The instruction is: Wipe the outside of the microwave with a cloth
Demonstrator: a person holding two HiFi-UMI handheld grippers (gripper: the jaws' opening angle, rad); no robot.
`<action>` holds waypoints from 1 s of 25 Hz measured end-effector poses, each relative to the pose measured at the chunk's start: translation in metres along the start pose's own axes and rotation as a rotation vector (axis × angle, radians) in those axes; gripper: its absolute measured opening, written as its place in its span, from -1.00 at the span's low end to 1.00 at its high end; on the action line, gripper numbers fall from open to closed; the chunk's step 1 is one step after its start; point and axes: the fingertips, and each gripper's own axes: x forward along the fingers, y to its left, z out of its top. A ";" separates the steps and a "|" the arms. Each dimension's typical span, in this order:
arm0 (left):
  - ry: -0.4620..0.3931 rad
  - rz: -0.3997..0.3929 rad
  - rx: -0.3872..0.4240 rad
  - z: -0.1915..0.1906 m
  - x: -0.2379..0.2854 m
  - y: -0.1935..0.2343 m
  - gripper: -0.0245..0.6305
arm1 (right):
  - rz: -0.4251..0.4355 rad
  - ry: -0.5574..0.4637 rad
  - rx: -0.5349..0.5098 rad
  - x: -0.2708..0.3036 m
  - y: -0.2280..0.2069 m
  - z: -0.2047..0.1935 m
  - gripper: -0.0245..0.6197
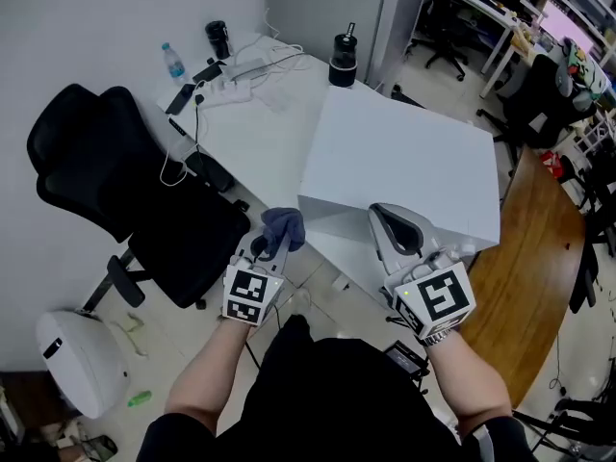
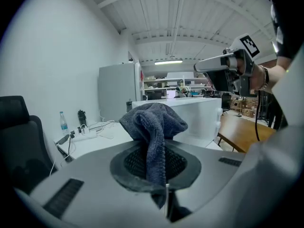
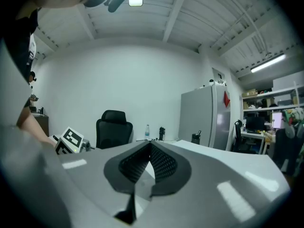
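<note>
White table (image 1: 260, 133), with a power strip (image 1: 231, 87) at its far end. Boxy, smooth-sided white microwave (image 1: 404, 157) on its near end. Black padded chair (image 1: 125, 191) left of the table. Right gripper (image 1: 383, 215) clenched on nothing, at the microwave's near face. Left gripper (image 1: 272, 242) clamps a bunched blue-grey terry cloth (image 1: 285, 225), just beside the microwave's near left corner. Clear bottle (image 1: 173, 62) at the back.

Dark blue-grey cloth (image 1: 283, 226), plain white microwave (image 1: 404, 157) on white tabletop (image 1: 252, 128), black chair (image 1: 115, 176) left of microwave, blue-capped bottle (image 1: 173, 62), left claw (image 1: 272, 243) and right claw (image 1: 379, 211) pale grey with black-and-white square-marker cubes.
</note>
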 end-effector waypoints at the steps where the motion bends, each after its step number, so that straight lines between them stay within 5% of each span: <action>1: 0.011 -0.008 -0.001 -0.005 0.006 0.006 -0.83 | -0.003 0.004 0.001 0.008 -0.002 0.000 -0.92; 25: 0.087 -0.269 0.032 -0.030 0.138 0.063 -0.83 | -0.137 0.086 0.008 0.126 -0.058 0.002 -0.92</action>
